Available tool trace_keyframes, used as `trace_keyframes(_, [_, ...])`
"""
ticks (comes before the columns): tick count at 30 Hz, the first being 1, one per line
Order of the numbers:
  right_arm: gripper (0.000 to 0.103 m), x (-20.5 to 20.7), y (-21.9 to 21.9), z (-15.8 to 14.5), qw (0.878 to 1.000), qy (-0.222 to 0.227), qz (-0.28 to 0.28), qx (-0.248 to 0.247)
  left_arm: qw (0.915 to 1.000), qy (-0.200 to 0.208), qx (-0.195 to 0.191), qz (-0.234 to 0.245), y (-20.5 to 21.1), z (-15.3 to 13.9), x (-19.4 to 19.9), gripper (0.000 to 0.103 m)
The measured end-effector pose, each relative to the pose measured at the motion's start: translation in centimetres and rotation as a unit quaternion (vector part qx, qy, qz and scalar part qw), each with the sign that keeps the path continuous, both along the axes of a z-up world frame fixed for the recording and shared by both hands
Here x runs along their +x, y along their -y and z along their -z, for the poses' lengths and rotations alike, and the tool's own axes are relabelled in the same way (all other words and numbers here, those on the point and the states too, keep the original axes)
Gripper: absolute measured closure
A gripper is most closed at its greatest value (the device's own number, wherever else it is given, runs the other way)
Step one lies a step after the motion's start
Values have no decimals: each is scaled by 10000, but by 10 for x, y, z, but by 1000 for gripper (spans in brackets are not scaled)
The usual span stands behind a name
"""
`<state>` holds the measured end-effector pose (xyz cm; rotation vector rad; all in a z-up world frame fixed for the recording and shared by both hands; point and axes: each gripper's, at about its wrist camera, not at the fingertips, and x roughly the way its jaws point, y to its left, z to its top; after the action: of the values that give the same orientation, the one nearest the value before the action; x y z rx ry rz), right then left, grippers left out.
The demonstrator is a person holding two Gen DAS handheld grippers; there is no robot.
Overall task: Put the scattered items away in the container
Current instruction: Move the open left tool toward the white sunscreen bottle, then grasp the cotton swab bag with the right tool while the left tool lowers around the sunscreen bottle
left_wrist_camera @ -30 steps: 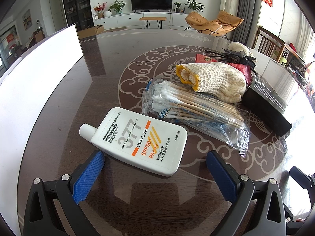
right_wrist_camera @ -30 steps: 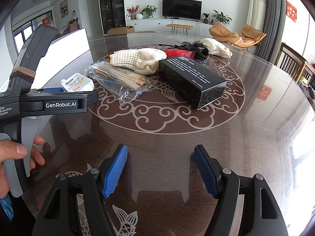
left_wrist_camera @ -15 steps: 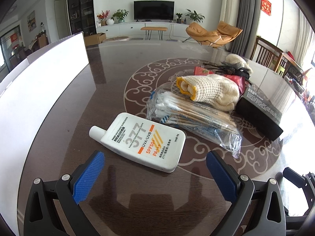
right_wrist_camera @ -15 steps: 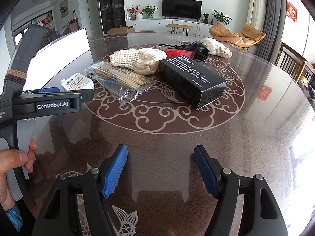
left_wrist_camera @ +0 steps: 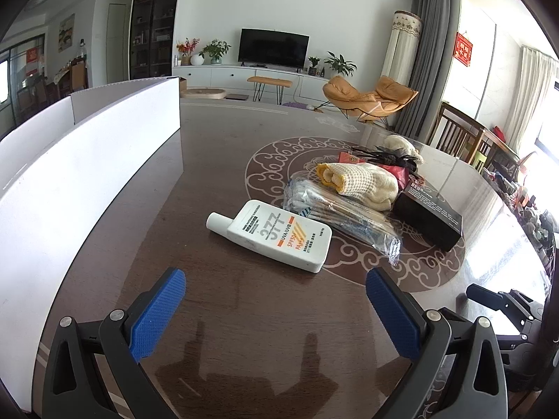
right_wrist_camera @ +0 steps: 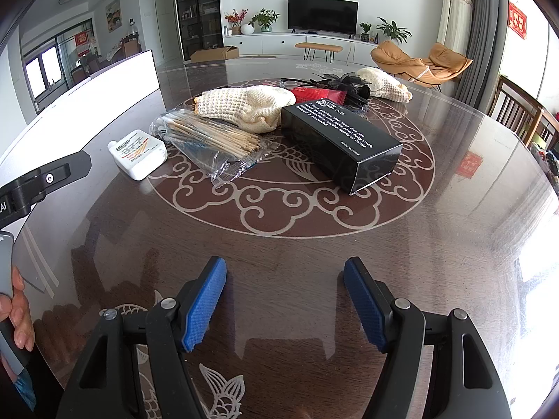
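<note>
Two views share one dark, glossy round counter with a pale scroll pattern inlaid in it, but each gives something the other lacks. Only the left wrist view shows the tall white flat-walled container fully, with its open corner and smooth matte walls, standing at the left side of the counter, well apart from the scattered items. In the right wrist view it is only a bright strip.

Only the right wrist view shows the rectangular black cardboard box with its white print clearly, and a person's fingers at the left edge.

Next come the cream knitted glove with a yellow cuff, coarse and soft, which lies on the crinkled clear plastic bag of wooden cotton swabs. A second cream knitted glove lies farther back, behind a red foil packet and a tangled black hair accessory. The flat white plastic sunscreen bottle with orange stripes lies just beside the bag, nearest to the container.

The left hand-held gripper has its ribbed blue pads spread wide and empty, short of the bottle. The right hand-held gripper is also spread and empty, over bare counter.
</note>
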<state>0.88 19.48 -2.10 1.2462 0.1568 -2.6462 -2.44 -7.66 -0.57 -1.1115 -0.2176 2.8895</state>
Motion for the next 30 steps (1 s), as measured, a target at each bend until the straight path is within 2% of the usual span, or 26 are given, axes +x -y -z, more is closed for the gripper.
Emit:
trace_keyframes(3, [32,0,0,0,10000,0,0,0,9998,178,116,7,14,5,-3,0])
trace_keyframes(7, [32,0,0,0,10000,1,0,-5,9971,331,686,-34,44,9,-7,0])
trace_keyframes(9, [32,0,0,0,10000,0,0,-16,9960,419,781,65,49,13,-8,0])
trace_keyframes(15, [32,-1,-9,-2,9993,1,-1,-362,9960,662,213,567,15,21,-16,0])
trace_keyframes(16, [32,-1,-11,-2,9990,1,0,-450,9952,750,171,601,8,23,-19,0])
trace_keyframes(19, [32,0,-17,-3,9976,2,2,-688,9925,964,361,657,-6,27,-32,0])
trace_keyframes(22, [32,0,-21,-4,9961,3,6,-886,9928,1096,97,468,-24,28,-51,0])
trace_keyframes(25, [32,0,-25,-4,9946,5,9,-1035,9918,1250,-275,8,-34,30,-77,0])
trace_keyframes(27, [32,0,-27,-5,9939,8,9,-1102,9882,1363,-575,-390,-33,33,-89,0])
trace_keyframes(30, [32,0,-29,-5,9929,10,10,-1187,9867,1373,-552,-679,-17,32,-81,0])
